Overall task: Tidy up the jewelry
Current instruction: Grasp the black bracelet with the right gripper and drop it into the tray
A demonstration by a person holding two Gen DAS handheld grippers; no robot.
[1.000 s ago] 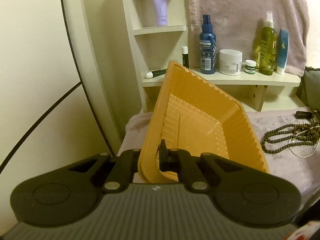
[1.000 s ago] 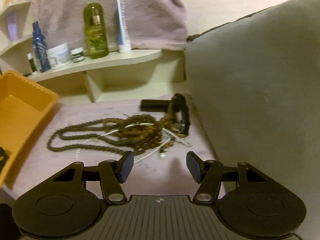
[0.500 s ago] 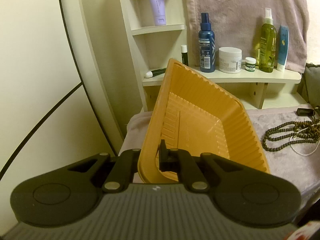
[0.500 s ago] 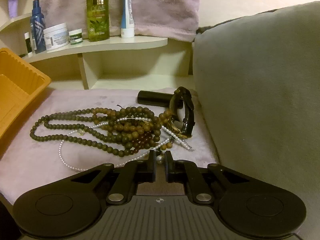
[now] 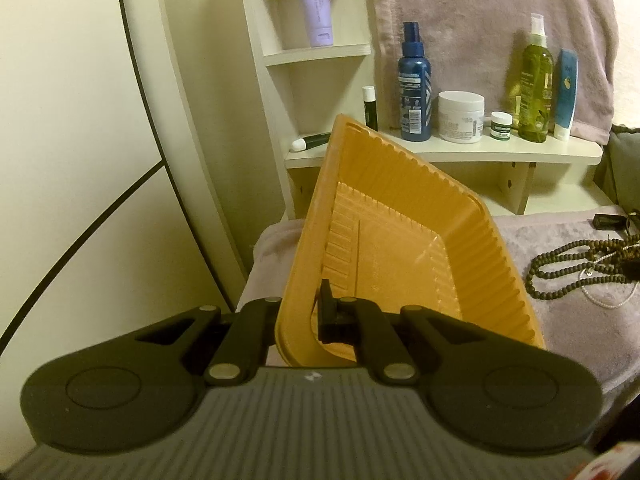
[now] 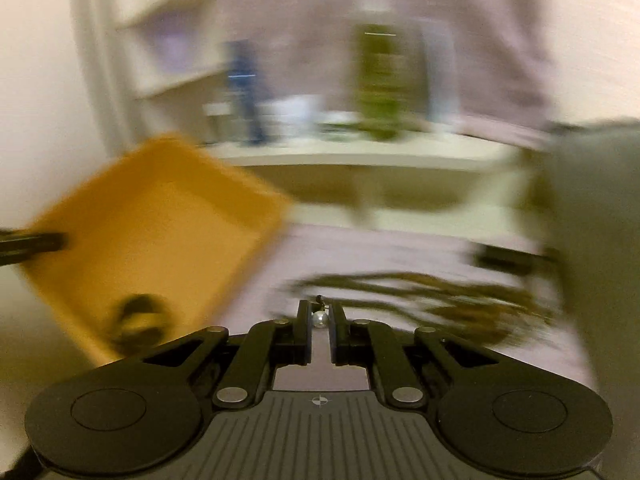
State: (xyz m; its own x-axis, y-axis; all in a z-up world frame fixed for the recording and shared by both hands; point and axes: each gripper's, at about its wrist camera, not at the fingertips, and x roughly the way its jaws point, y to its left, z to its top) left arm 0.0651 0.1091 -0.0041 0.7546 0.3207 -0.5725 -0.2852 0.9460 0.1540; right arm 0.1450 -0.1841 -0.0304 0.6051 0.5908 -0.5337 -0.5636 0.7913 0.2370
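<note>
While the left gripper (image 5: 310,314) clamps the near corner rim of the orange tray (image 5: 400,248), tilting it up off the lilac cloth (image 5: 568,320), the right gripper (image 6: 320,320) has its jaws nearly together on a small pearl bead (image 6: 320,319). Right of the tray, on the cloth, lies the tangle of brown bead necklaces (image 5: 580,264); behind the tray a shelf (image 5: 500,150) carries bottles and jars

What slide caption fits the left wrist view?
Left claw shut on tilted orange tray; bead necklaces lie to its right.
</note>
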